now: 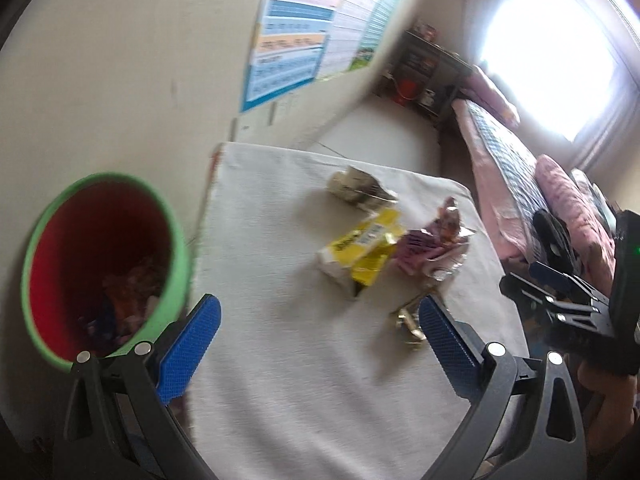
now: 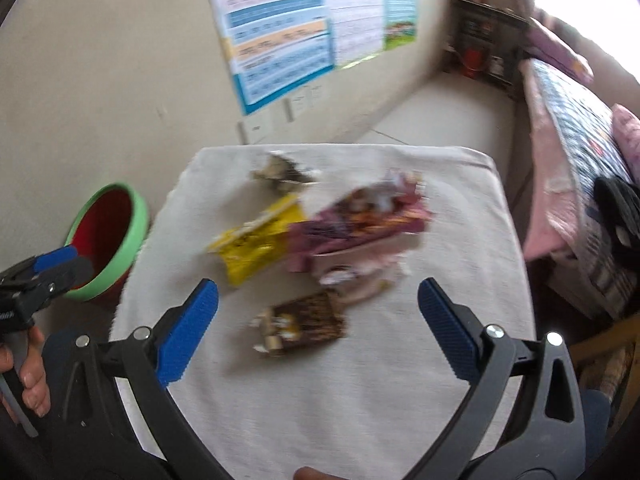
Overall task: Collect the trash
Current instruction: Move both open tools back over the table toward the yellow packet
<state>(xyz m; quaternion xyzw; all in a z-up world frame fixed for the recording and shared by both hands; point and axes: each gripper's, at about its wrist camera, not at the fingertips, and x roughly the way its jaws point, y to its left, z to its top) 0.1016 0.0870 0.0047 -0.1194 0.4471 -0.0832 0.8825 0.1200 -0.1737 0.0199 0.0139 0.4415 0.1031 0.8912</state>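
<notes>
Right wrist view: my right tool (image 2: pixel 318 300) gapes empty above the brown foil wrapper (image 2: pixel 304 322); my left tool (image 1: pixel 320 316) likewise apart by the green-rimmed red bin (image 1: pixel 104 264).

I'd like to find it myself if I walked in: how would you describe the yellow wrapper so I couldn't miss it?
Start at the table draped in white cloth, with the green-rimmed bin beside it. In the litter near the table's middle, the yellow wrapper lies on the bin's side of the purple wrapper, touching it. It is the only bright yellow piece; the brown wrapper and the grey scrap are dull.
</notes>
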